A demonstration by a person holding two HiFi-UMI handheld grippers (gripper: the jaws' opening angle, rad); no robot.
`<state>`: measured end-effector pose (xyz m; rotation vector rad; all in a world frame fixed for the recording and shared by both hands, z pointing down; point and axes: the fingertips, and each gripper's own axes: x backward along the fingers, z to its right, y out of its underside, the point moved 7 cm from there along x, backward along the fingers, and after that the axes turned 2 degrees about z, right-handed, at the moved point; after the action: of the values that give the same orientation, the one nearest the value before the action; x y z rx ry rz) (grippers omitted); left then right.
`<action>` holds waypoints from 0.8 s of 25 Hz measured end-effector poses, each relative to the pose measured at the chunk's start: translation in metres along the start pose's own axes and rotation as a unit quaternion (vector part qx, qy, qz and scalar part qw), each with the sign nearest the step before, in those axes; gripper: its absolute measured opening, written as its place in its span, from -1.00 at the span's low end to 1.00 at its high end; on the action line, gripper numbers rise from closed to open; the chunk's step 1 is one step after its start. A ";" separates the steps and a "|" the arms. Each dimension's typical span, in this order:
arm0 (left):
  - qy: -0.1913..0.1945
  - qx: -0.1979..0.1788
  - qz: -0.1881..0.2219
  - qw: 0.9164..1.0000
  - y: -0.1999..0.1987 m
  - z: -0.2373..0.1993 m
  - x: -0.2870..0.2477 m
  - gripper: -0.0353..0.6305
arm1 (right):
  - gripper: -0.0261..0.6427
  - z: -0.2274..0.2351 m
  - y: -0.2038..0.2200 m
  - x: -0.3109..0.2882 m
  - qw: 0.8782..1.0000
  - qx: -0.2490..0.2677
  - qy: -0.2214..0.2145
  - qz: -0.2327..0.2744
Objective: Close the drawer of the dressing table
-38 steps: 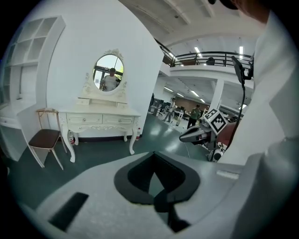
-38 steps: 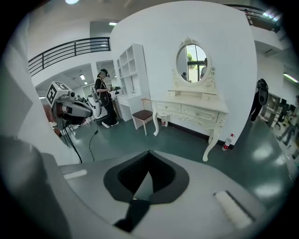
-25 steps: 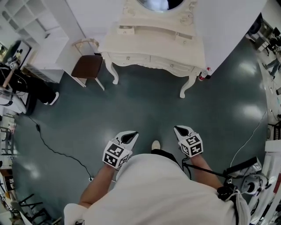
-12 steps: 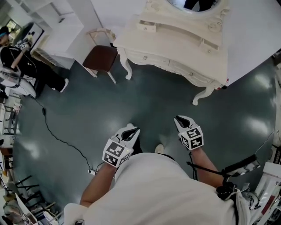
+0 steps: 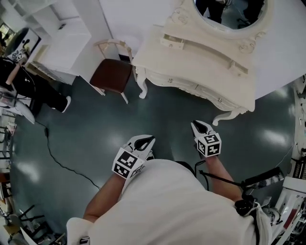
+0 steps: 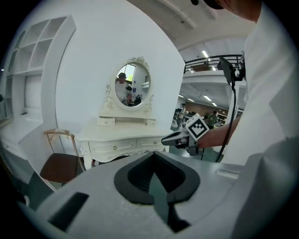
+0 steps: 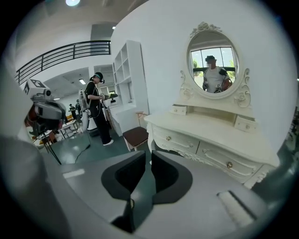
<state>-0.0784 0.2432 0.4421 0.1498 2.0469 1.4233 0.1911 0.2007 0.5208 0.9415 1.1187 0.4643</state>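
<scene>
We are holding both grippers low in front of the dressing table (image 5: 191, 67), well apart from it. The left gripper (image 5: 147, 139) is keeping its fingers together, empty. The right gripper (image 5: 196, 125) has just been opening its fingers, which are standing slightly apart with nothing between them.

Beyond the bare floor, the front drawers (image 7: 219, 158) are sitting under the worktop and looking flush. Farther back, a small drawer (image 5: 173, 42) on the worktop, below the mirror (image 5: 229, 12), is perhaps standing a little proud, though we cannot tell for sure.

We are judging either drawer to be light, stiff painted wood that slides easily. We are expecting to press the flat front beside the knob (image 7: 229, 165), squarely so it does not jam, since the knob looks small and slippery.
</scene>
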 end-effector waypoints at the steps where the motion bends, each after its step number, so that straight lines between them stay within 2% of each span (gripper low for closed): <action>1: 0.003 -0.005 -0.005 1.000 -0.002 -0.016 0.005 -0.88 | -0.79 -0.003 -0.010 -0.016 1.000 -0.006 0.005 0.003; 4: 0.007 -0.013 -0.015 1.000 -0.006 -0.063 0.019 -0.88 | -0.79 -0.012 -0.037 -0.061 1.000 -0.020 0.021 0.010; 9: -0.010 0.009 -0.002 1.000 -0.010 -0.118 0.031 -0.88 | -0.79 -0.015 -0.074 -0.121 0.999 -0.027 0.033 0.015; 13: -0.036 0.036 0.012 0.999 -0.018 -0.156 0.030 -0.88 | -0.79 0.004 -0.101 -0.171 0.998 -0.040 0.039 0.015; 20: -0.086 0.052 0.012 0.995 -0.052 -0.224 0.018 -0.88 | -0.76 0.059 -0.154 -0.264 0.997 -0.051 0.051 0.012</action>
<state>-0.2034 0.0490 0.4371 0.3290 1.9827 1.2719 0.1191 -0.1009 0.5461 0.8508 1.1663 0.5893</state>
